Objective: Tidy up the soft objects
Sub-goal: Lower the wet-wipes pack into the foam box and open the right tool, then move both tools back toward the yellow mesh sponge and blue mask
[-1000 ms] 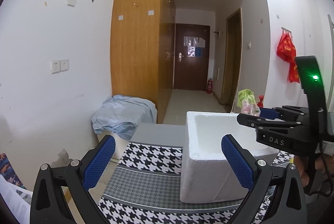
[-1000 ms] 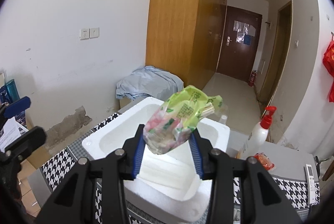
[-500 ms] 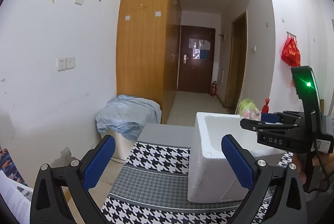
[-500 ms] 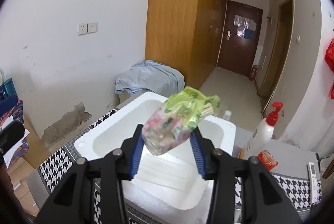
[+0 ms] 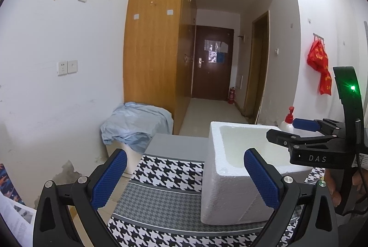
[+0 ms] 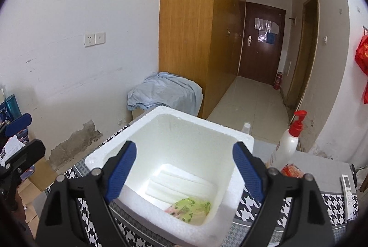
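A white foam box (image 6: 237, 138) stands on the houndstooth cloth (image 6: 333, 203). Inside it, on the bottom near the front wall, lies a green and pink soft packet (image 6: 191, 209). My right gripper (image 6: 184, 168) hovers above the box, its jaws opening wide, and nothing is between them. In the left wrist view my left gripper (image 5: 184, 175) is open and empty over the cloth (image 5: 165, 196), left of the foam box (image 5: 225, 189). The right gripper (image 5: 308, 129) shows there over the box's far side.
A white pump bottle with a red top (image 6: 287, 143) stands right of the box, an orange packet (image 6: 292, 171) lies beside it, and a remote (image 6: 348, 187) lies at the table's right edge. A blue cloth heap (image 6: 165, 90) sits by the wardrobe (image 6: 191, 28). Papers (image 5: 13, 219) lie at the left.
My right gripper's jaws spread apart and let go of the green packet, which dropped to the bottom of the foam box. The left gripper stayed open.
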{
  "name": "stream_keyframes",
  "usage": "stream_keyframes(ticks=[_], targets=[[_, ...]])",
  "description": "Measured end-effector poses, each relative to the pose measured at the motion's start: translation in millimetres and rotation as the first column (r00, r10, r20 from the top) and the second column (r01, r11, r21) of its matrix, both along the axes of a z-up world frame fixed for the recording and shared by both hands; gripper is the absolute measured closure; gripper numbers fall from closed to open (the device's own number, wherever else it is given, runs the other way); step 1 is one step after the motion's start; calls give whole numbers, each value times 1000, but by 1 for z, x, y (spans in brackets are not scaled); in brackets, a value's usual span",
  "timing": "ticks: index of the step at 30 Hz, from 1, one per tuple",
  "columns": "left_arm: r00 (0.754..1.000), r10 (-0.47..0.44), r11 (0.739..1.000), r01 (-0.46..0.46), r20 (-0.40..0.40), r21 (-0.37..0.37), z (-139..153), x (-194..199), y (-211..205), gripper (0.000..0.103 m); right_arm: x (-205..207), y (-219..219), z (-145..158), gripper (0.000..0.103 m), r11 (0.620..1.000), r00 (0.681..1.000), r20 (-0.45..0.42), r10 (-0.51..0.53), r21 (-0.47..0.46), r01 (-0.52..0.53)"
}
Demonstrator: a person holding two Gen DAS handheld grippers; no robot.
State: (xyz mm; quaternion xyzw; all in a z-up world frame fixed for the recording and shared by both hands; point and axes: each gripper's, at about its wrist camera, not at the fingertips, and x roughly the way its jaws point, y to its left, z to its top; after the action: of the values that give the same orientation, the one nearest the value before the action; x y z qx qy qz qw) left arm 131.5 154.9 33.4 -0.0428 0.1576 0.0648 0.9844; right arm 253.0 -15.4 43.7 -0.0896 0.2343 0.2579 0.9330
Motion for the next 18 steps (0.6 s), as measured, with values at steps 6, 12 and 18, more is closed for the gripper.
stream_keyframes(ticks=[6, 12, 18], targets=[[1000, -22, 1000, 22, 7, -12, 2, -3, -6, 1, -11, -9, 4, 14, 1000, 1000, 17, -6, 6, 5], [999, -34, 999, 34, 8, -1, 5, -5, -19, 1, -22, -17, 10, 14, 1000, 999, 32, -4, 27, 3], [999, -47, 999, 47, 11, 11, 9, -10, -31, 1, -33, -32, 15, 8, 998, 998, 56, -21, 58, 18]])
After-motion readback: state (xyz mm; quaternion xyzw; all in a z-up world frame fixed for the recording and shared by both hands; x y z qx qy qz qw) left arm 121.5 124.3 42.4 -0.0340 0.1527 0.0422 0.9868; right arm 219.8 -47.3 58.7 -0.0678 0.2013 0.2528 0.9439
